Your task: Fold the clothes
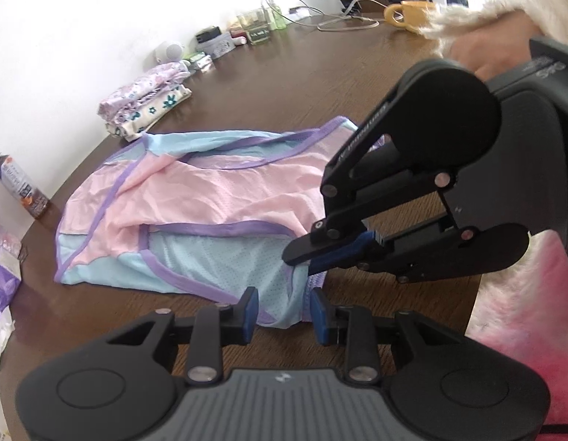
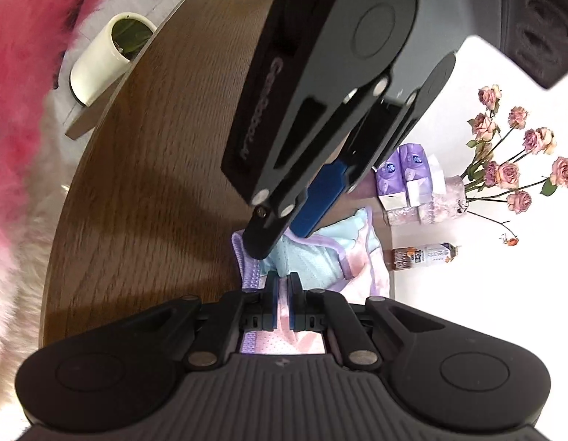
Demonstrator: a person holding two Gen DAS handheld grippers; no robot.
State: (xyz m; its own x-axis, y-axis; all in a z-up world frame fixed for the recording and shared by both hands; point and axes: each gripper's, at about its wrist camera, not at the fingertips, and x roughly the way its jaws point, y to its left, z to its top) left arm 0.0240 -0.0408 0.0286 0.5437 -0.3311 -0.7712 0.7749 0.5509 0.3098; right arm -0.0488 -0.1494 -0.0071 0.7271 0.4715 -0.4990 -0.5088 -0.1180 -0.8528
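The pink-and-blue garment (image 1: 196,198) lay flat on the wooden table (image 1: 302,84), its near corner pinched by the right gripper (image 1: 302,257) while the left gripper (image 1: 282,310) straddled the hem, fingers apart (probably readying a fold).

A yellow mug (image 1: 412,14) and cables (image 1: 342,22) sit far back; dried roses (image 2: 511,154) (pink) beside tissue packs (image 2: 405,172)

A lived-in home is suggested by a wooden table (image 1: 284,84) cluttered with a mug (image 1: 409,14), cosmetics (image 1: 254,25), folded laundry (image 1: 144,104), tissue packs (image 2: 405,172) and dried roses (image 2: 511,150).
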